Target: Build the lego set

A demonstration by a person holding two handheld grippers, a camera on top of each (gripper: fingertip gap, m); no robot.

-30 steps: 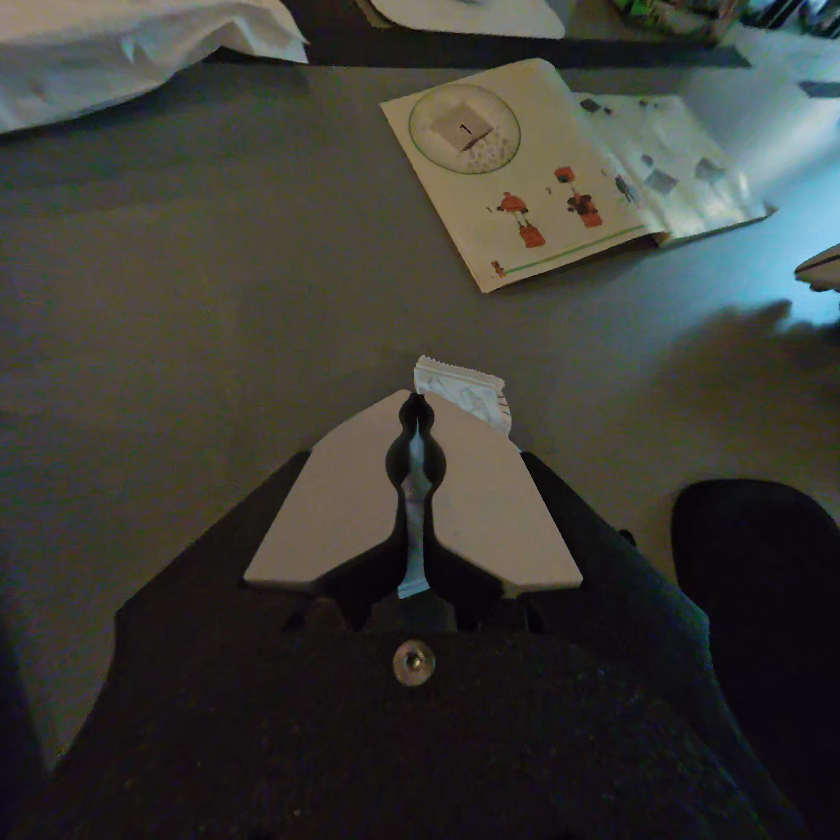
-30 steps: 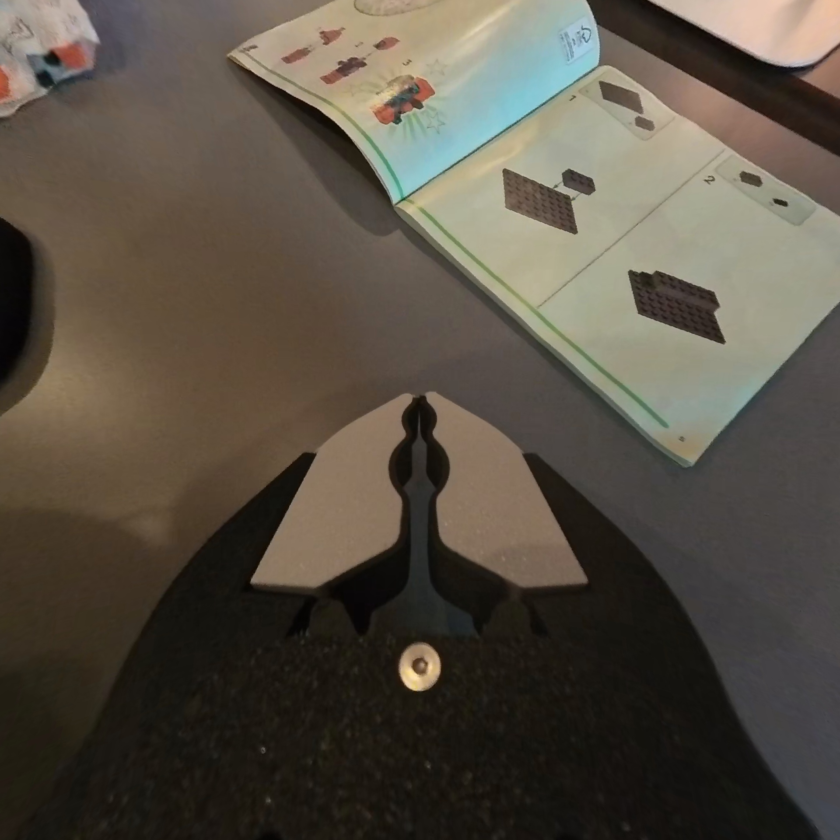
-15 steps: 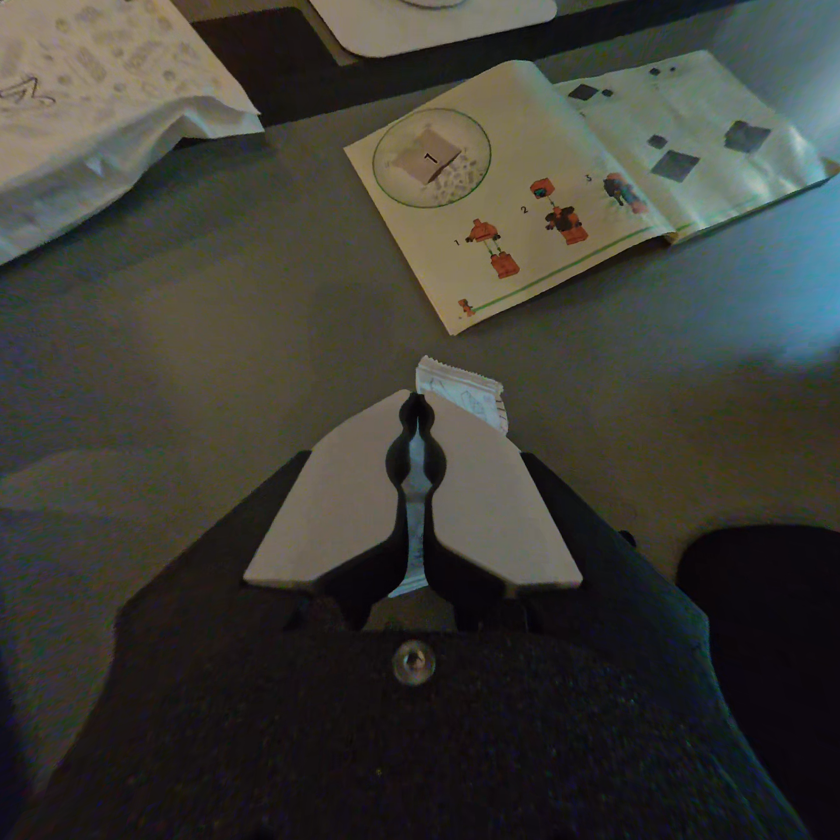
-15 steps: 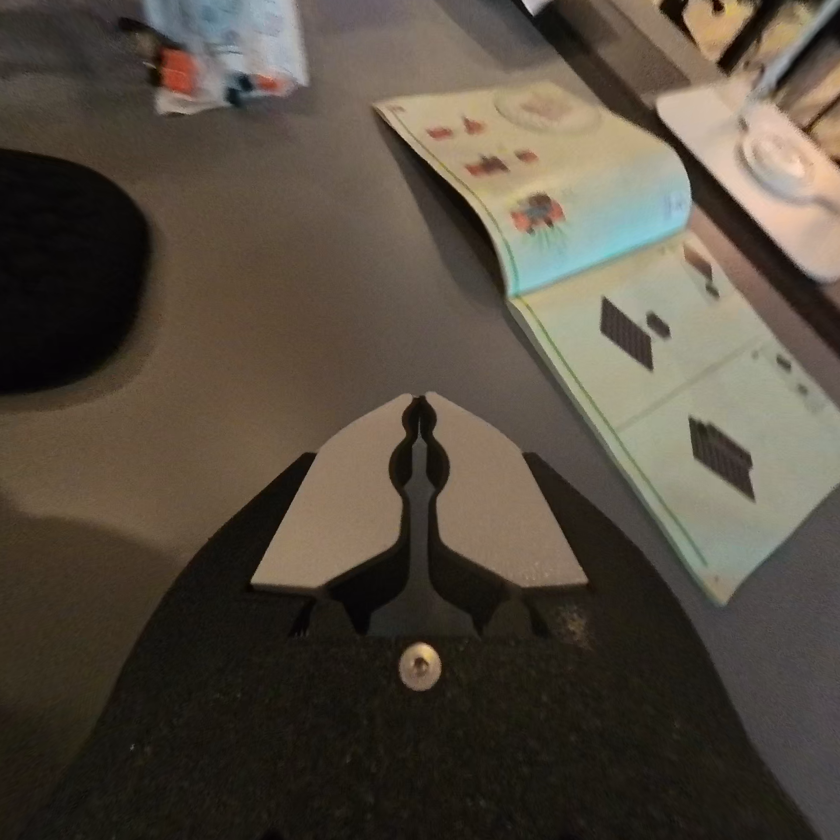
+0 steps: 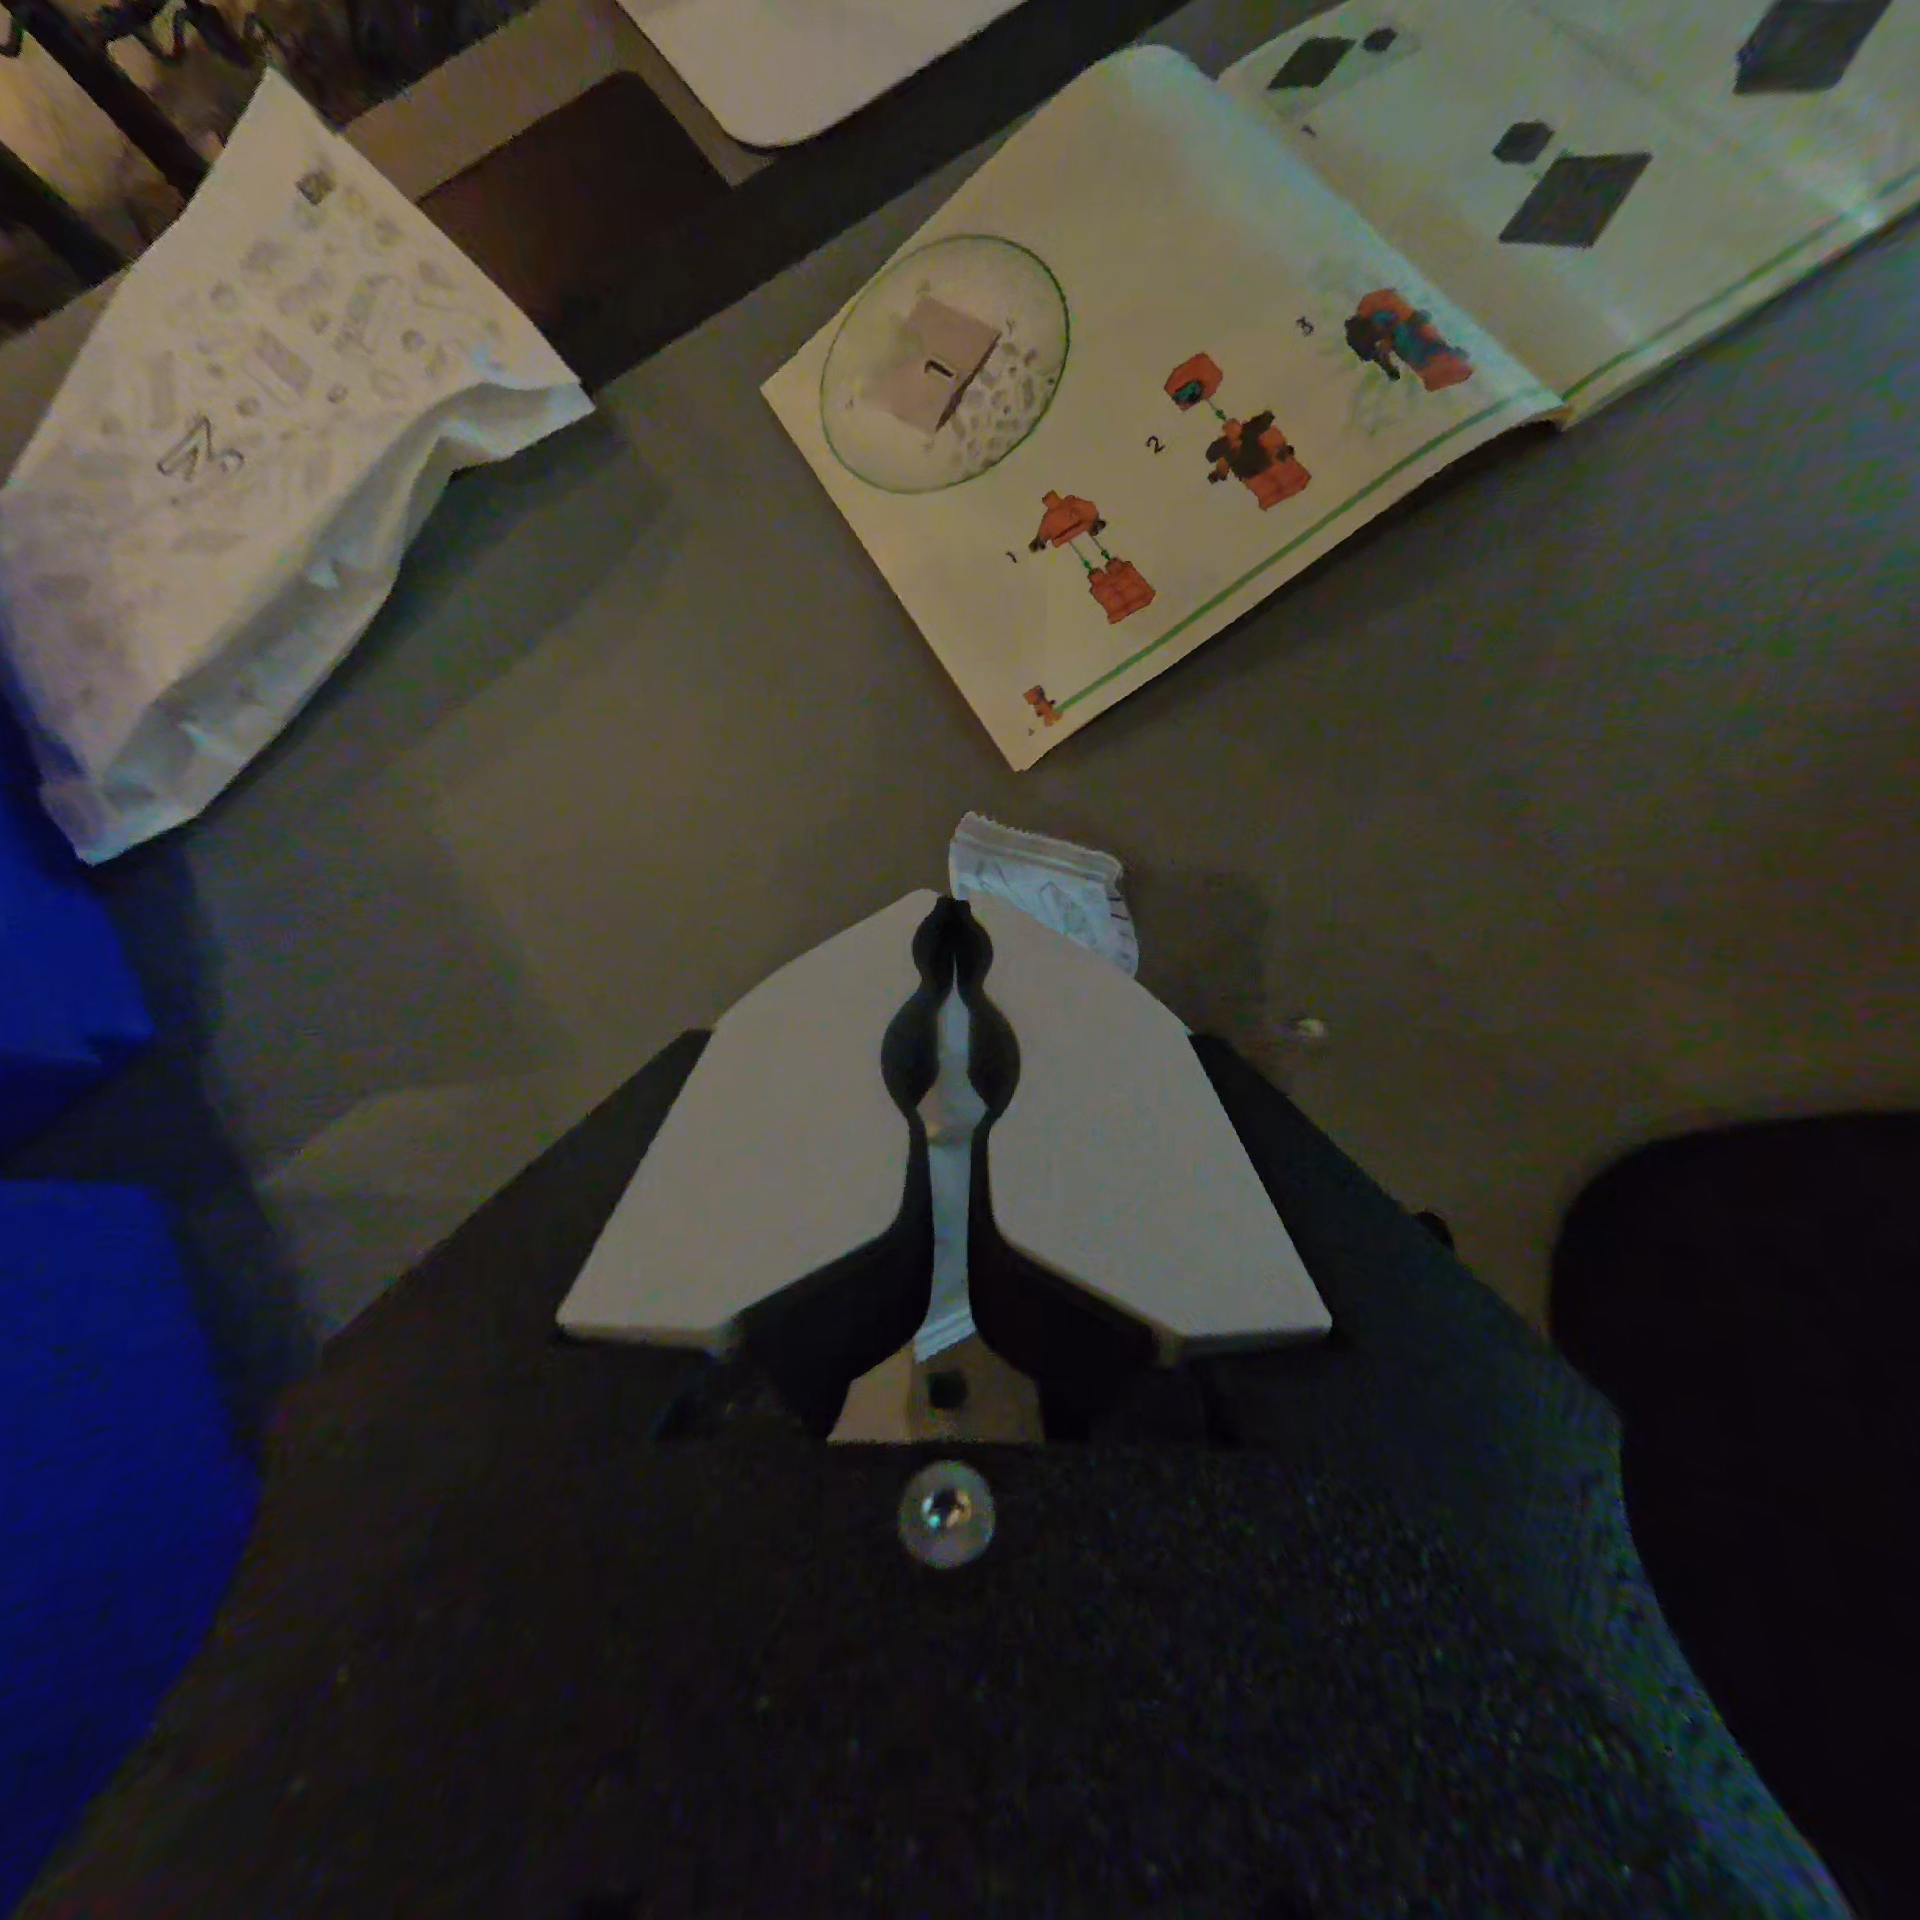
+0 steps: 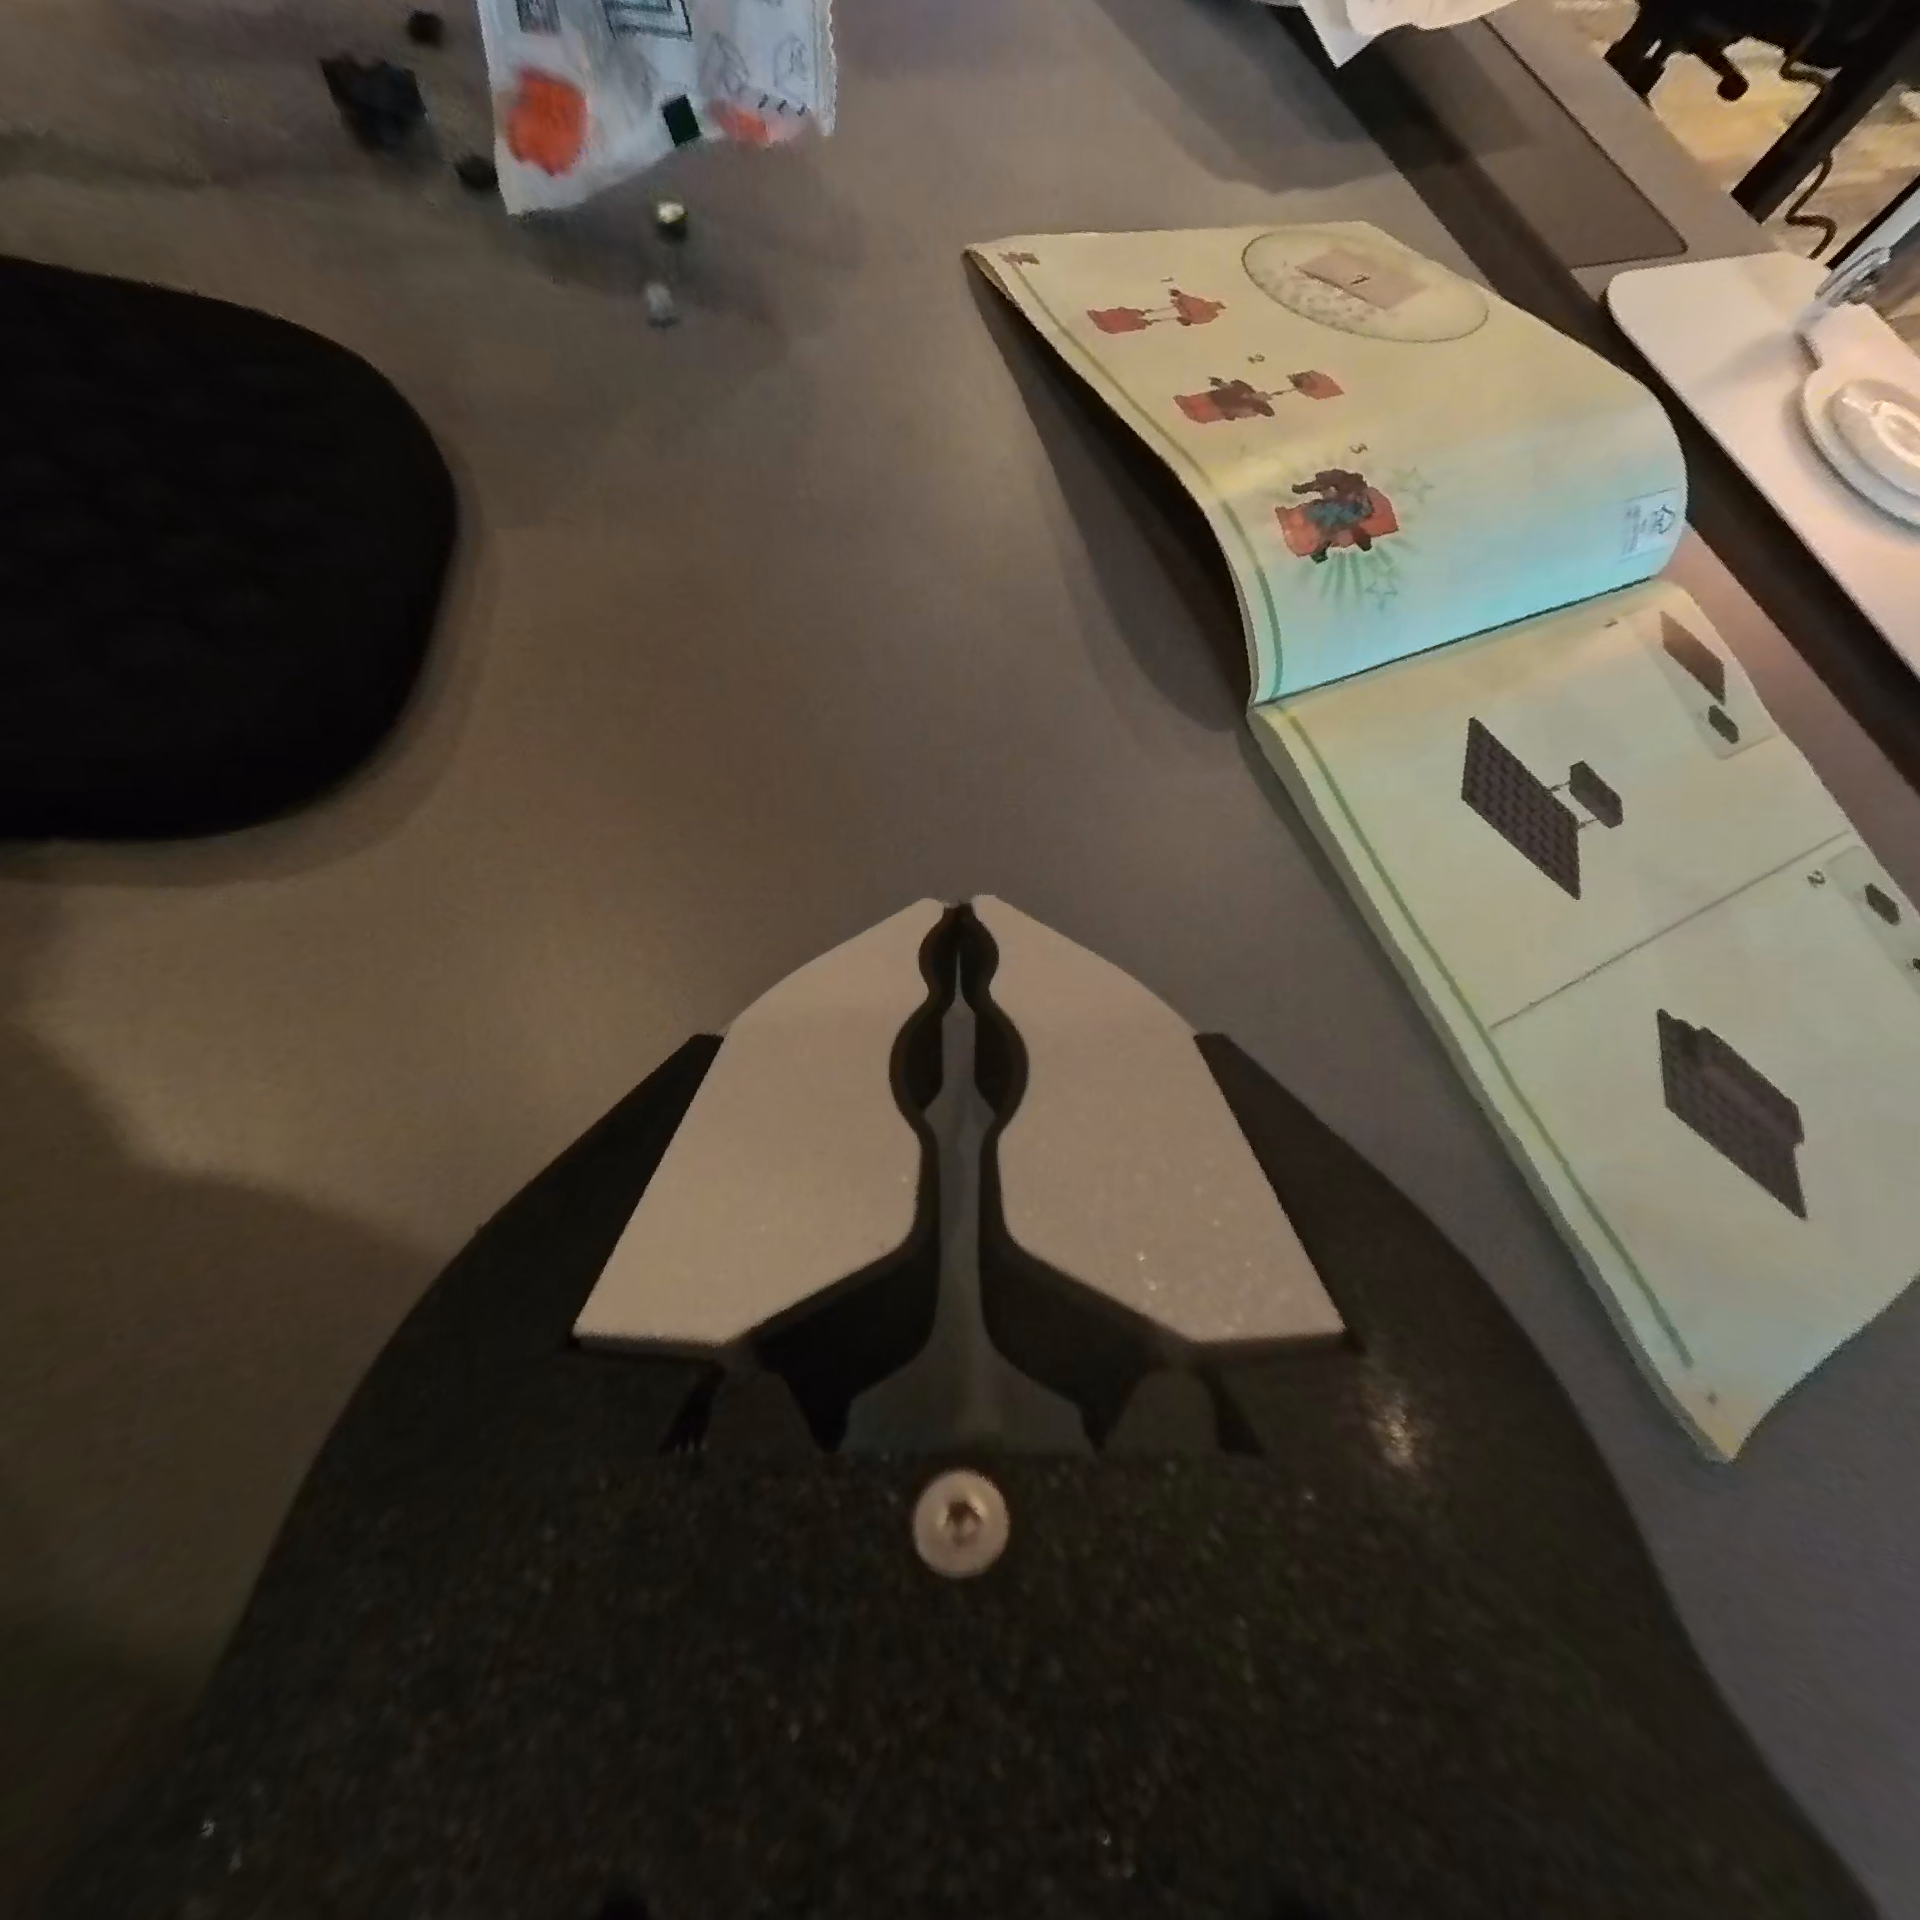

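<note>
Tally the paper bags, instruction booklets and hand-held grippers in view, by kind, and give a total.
Paper bags: 2, the large white bag lying on the table and the small bag clamped in the left hand-held gripper
Instruction booklets: 1, the open booklet
Hand-held grippers: 2, the left one and the right hand-held gripper, shut on nothing
Total: 5

White printed bag (image 5: 1039,883), pale green booklet (image 6: 1455,644), grey table (image 6: 779,675).

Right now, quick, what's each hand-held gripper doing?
Left hand-held gripper: closed on the small paper bag.
Right hand-held gripper: closed, holding nothing.
</note>
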